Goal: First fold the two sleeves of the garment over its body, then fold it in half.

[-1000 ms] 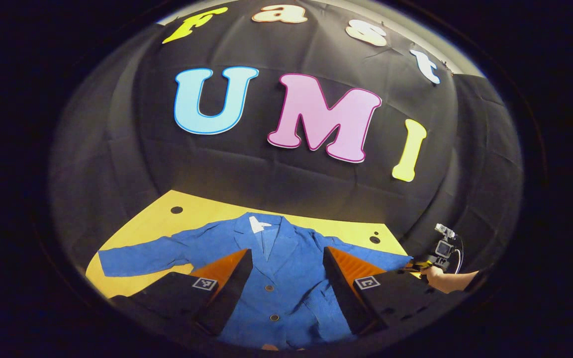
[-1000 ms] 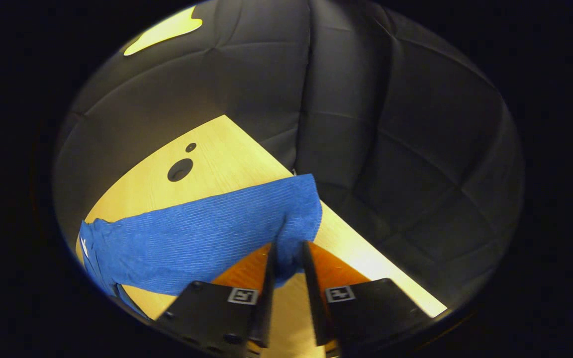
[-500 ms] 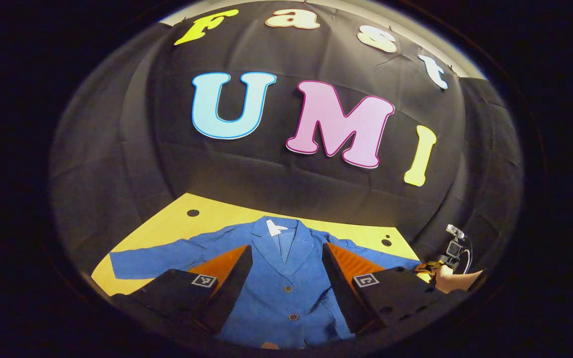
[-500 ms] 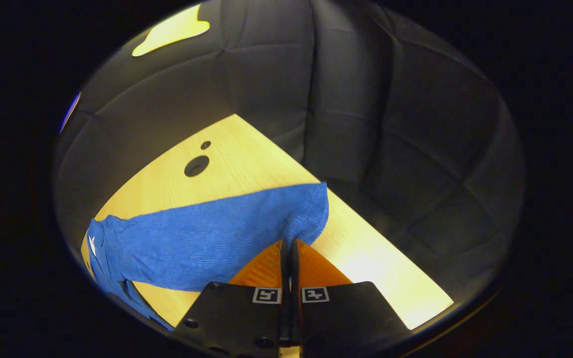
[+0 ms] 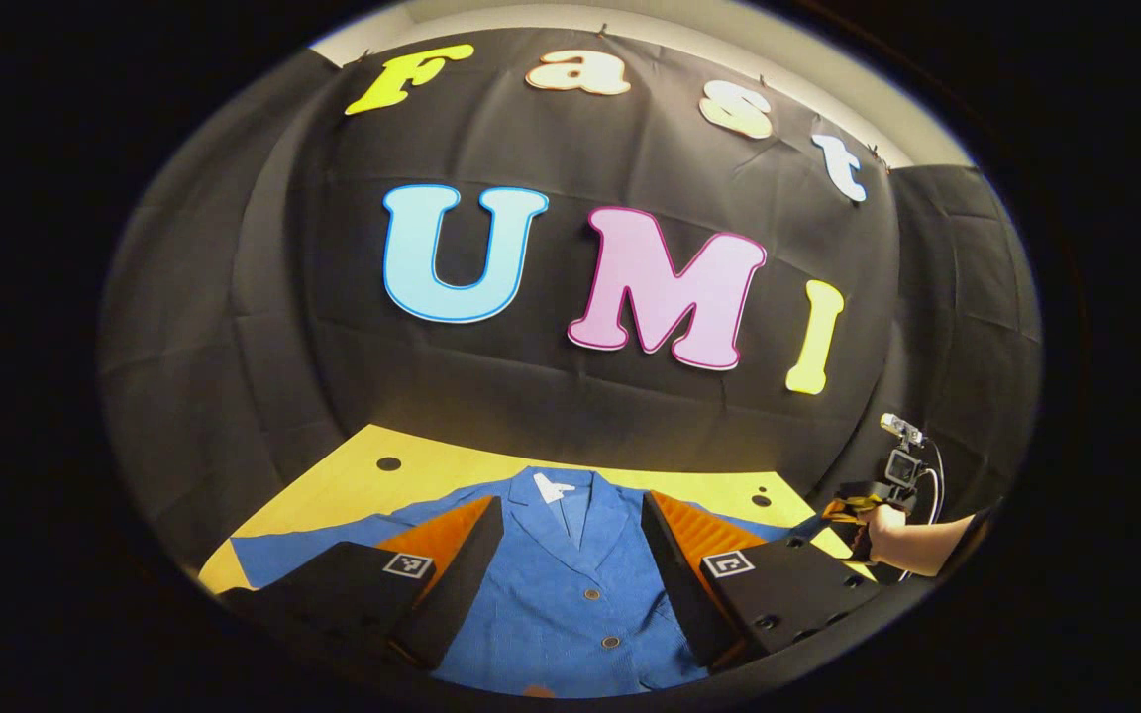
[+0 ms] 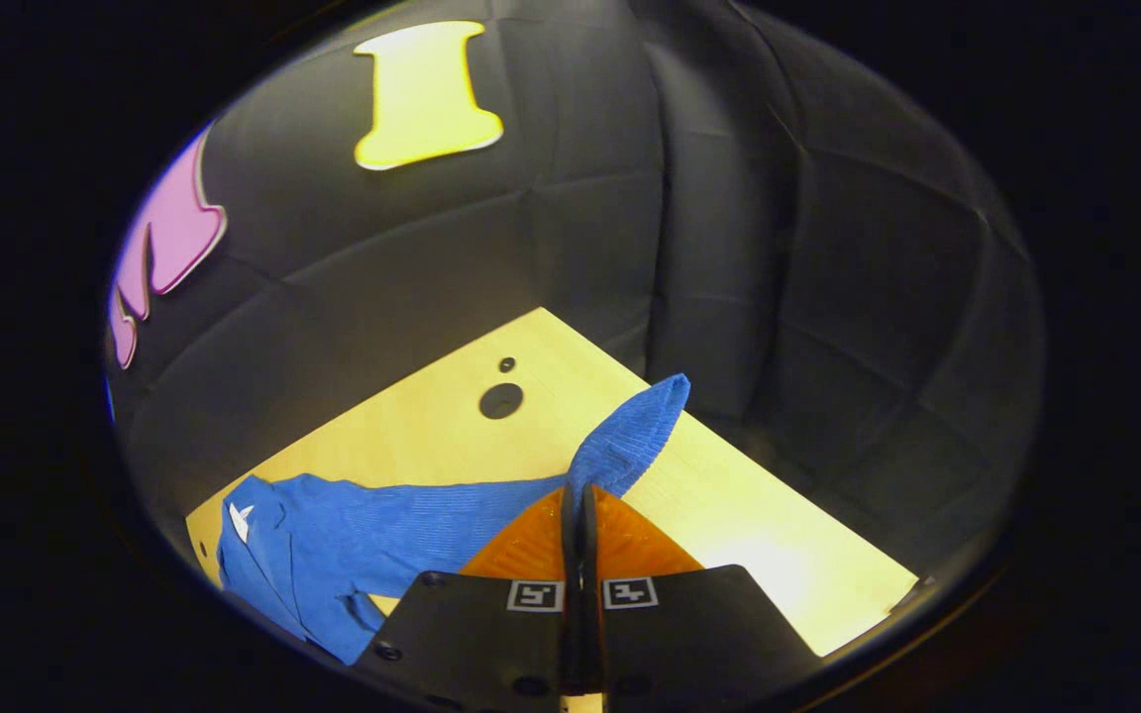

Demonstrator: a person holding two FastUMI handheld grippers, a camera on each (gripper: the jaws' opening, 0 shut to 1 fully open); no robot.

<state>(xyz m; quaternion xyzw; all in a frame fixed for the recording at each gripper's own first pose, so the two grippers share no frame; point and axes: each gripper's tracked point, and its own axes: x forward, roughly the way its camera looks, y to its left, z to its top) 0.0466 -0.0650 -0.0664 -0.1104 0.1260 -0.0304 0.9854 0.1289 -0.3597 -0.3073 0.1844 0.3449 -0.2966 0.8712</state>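
Observation:
A blue buttoned jacket (image 5: 580, 584) lies face up on the yellow table (image 5: 353, 480), collar towards the far wall. Its one sleeve (image 5: 273, 557) lies stretched out flat. My left gripper (image 5: 570, 555) hovers open above the jacket's chest, fingers wide apart with nothing between them. My right gripper (image 6: 578, 505) is shut on the cuff end of the other sleeve (image 6: 630, 441) and holds it lifted off the table, the cuff sticking up past the fingertips. In the left gripper view that right gripper (image 5: 843, 512) and the hand holding it show at the table's edge.
The table (image 6: 778, 535) has a large and a small round hole (image 6: 501, 400) near its far corner. Black cloth walls close it in behind and beside. Bare wood stretches beyond the lifted sleeve.
The right gripper shut on the sleeve's cuff, then raised it off the table so it now stands up. The left gripper drew back slightly over the jacket, still open.

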